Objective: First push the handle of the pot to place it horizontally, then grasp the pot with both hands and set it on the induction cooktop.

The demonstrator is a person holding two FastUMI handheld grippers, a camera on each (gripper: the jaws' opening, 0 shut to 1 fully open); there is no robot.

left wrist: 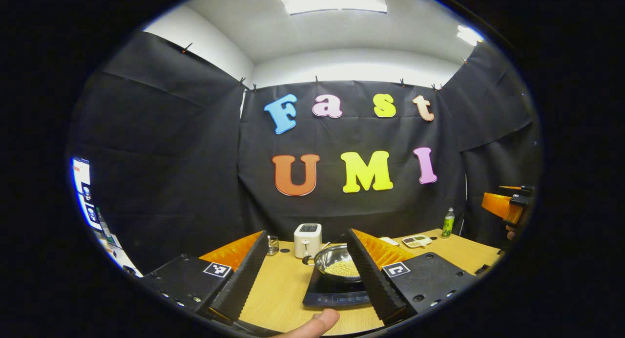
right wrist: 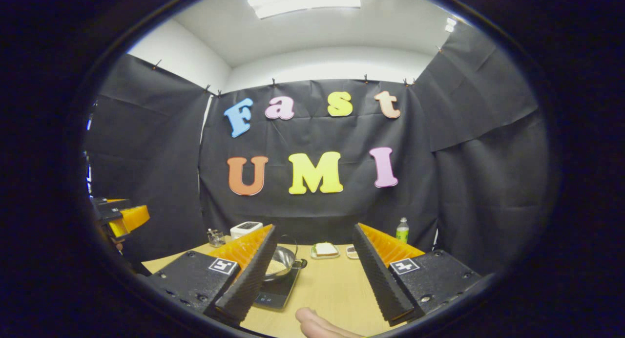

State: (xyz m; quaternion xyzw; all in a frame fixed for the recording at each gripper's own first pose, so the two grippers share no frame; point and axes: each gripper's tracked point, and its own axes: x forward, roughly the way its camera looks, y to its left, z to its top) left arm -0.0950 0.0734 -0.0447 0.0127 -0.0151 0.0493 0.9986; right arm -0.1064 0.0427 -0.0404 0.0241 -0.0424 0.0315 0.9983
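Pot (left wrist: pixel 337 264): seated on the cooktop (left wrist: pixel 334 295), on the bench (left wrist: pixel 283 289), grains inside. Left gripper (left wrist: pixel 305 272): jaws spread wide, held above the bench; pot seen between them, partly hidden by one finger, untouched. Right gripper (right wrist: pixel 312 269): jaws spread wide; pot (right wrist: pixel 278 264) lies beyond them, to the left. Toaster (left wrist: pixel 307 240) noted behind the pot.

— What else sits on my wooden table (left wrist: pixel 283 289)?
— A white toaster (left wrist: pixel 307 240) at the back, with a small glass jar (left wrist: pixel 273 245) just beside it.
— And further over?
— A green bottle (left wrist: pixel 447 222) by the cloth wall, and near it a tray of food (left wrist: pixel 416 240); I can't tell what's on it.
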